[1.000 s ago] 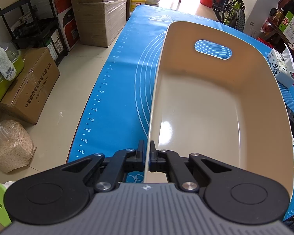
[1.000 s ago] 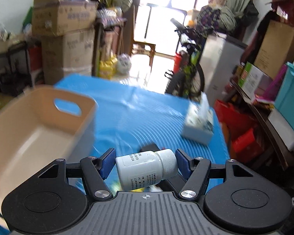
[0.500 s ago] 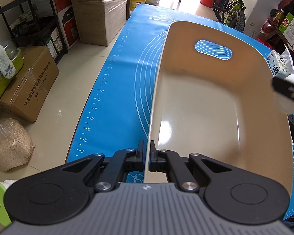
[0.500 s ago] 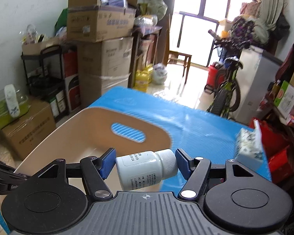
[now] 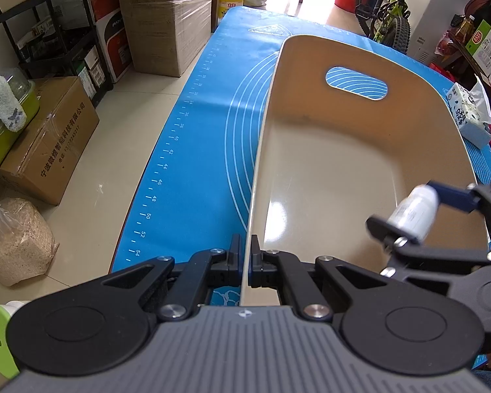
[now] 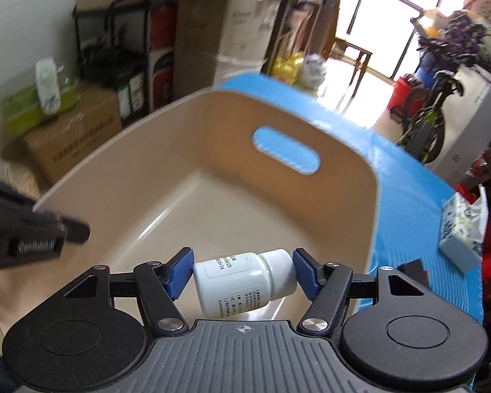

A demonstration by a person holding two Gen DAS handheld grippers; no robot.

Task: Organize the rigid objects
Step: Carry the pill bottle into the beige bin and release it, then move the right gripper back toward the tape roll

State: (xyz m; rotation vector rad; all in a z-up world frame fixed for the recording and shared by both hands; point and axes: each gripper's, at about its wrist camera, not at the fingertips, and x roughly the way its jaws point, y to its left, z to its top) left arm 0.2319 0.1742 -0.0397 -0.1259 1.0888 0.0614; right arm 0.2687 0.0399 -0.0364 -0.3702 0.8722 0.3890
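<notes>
Left tool (image 5: 248, 255) clamped bin (image 5: 327, 154) wall | right tool (image 6: 242, 270) gripped bottle (image 6: 245, 280) over bin | tissue pack (image 6: 461, 229) beside, apart

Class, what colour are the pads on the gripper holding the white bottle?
Blue pads on the right gripper; clearest in the right wrist view.
</notes>
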